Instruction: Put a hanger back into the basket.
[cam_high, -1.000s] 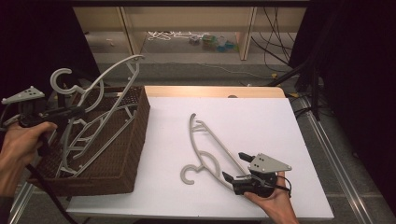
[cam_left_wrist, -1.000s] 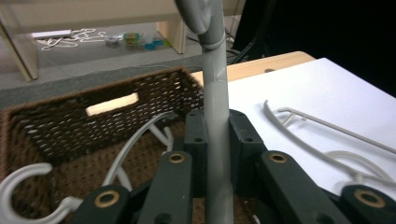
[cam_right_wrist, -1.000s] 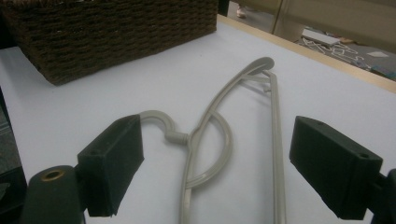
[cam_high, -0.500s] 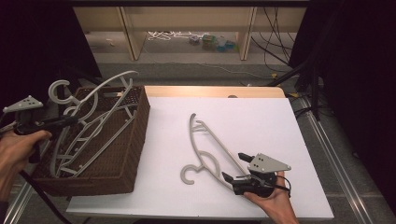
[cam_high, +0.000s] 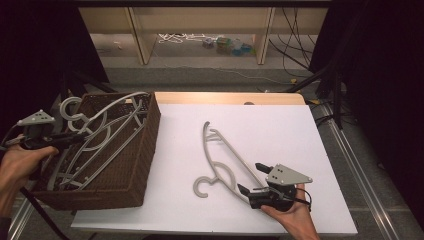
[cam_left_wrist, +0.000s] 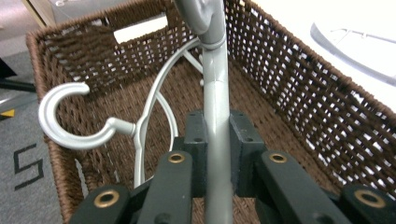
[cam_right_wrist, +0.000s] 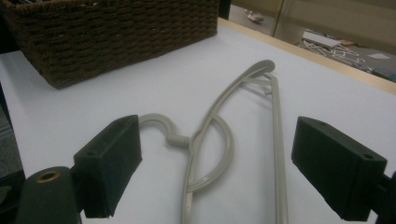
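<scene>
Nearest to the person, the right gripper (cam_high: 251, 179) rests on the white tabletop (cam_high: 300, 130) to the right of the basket (cam_high: 146, 150), its jaws spread wide around the lower end of a grey plastic hanger (cam_high: 220, 155) that lies flat there. The pads stand apart from the hanger and do not press it.

To the left, the left gripper (cam_left_wrist: 218, 154) is pinching the straight bar of a second hanger (cam_left_wrist: 215, 93) — the bar runs between the two black pads, just above the basket's inside. Another hanger (cam_left_wrist: 74, 128) already lies inside the basket, its hook curled toward the far-left wall.

To do this step well, I judge the held hanger should go down tilted along the basket's length, so that its hook does not catch the rim or the hanger below, and be released only when it rests.

The hangers are smooth, hard, light-grey plastic with round hooks and curved arms. The basket is dark brown wicker — rectangular, rough, open weave with handle slots in its walls.
</scene>
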